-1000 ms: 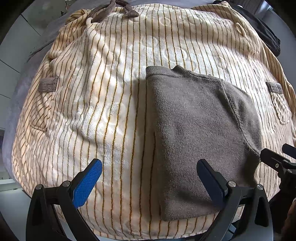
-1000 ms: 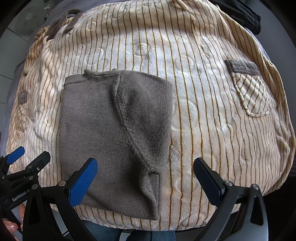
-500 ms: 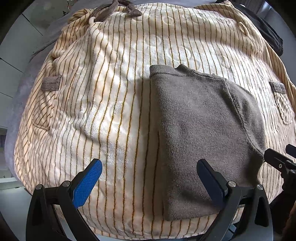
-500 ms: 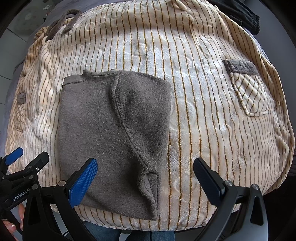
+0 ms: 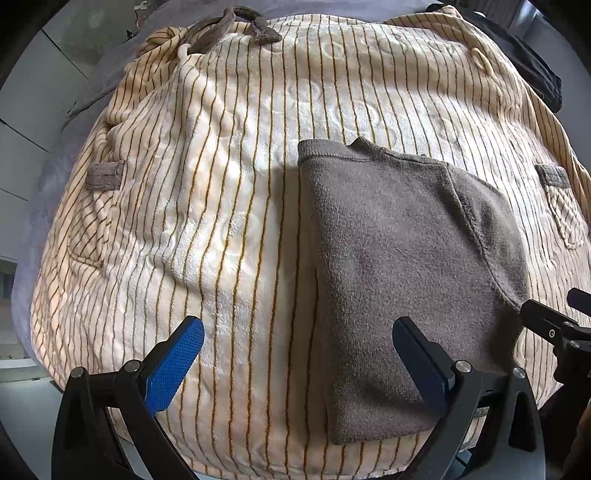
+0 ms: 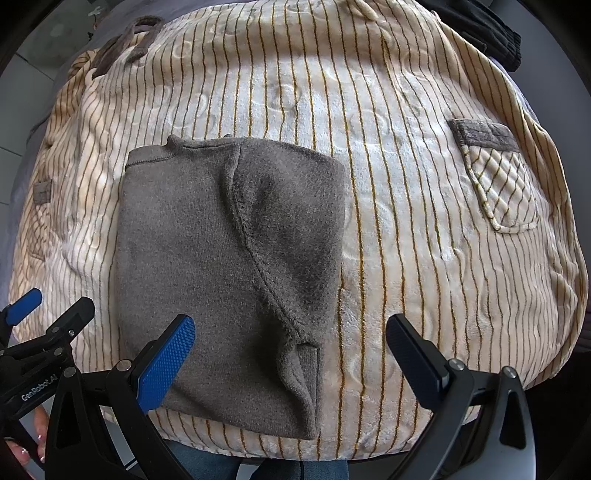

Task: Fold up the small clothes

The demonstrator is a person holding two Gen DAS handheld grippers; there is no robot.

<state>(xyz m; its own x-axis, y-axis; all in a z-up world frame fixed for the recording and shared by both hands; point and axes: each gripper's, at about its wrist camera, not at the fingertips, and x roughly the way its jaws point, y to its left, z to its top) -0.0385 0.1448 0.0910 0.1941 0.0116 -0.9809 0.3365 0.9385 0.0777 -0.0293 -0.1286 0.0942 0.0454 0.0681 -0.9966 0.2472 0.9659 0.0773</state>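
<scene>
A small grey-brown fleece garment (image 5: 399, 266) (image 6: 229, 258) lies folded flat, a sleeve laid across its right half, on a cream garment with brown stripes (image 5: 229, 206) (image 6: 399, 206). My left gripper (image 5: 295, 363) hovers open over the near edge, its right finger above the grey garment's lower part. Open too, my right gripper (image 6: 291, 360) hangs over the folded sleeve's cuff at the near edge. Neither holds anything. The left gripper's tip (image 6: 22, 312) shows at the left of the right wrist view.
The striped garment has grey-trimmed pockets (image 6: 498, 181) (image 5: 105, 175) and a grey hanging loop (image 5: 236, 26) at its far end. A dark cloth (image 6: 491, 29) lies at the far right. A person's jeans (image 6: 273, 469) and fingers (image 6: 26, 443) show at the near edge.
Both grippers have stayed open; the left wrist view has shifted slightly, the grey garment sitting a little further right and lower. Nothing was grasped or moved.
</scene>
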